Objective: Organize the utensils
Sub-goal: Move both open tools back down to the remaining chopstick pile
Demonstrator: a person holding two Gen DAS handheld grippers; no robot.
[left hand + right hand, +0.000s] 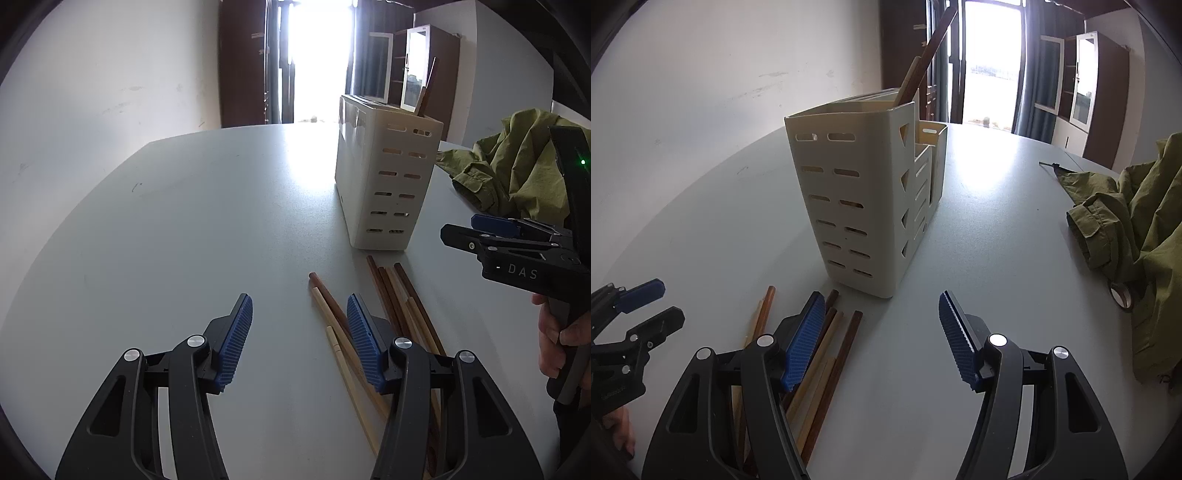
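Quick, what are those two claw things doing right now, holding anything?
Left gripper: open, holding nothing, above the chopsticks.
Right gripper: open, holding nothing.

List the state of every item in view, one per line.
Left hand-held gripper: open, empty.
Right hand-held gripper: open, empty.
Cream slotted plastic utensil holder: upright, two chopsticks inside.
Loose wooden chopsticks: lying flat on the grey table.
Olive green jacket: crumpled on the table.

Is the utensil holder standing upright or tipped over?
Upright. The holder stands on its base on the table, open top up, with two chopsticks sticking out of it.
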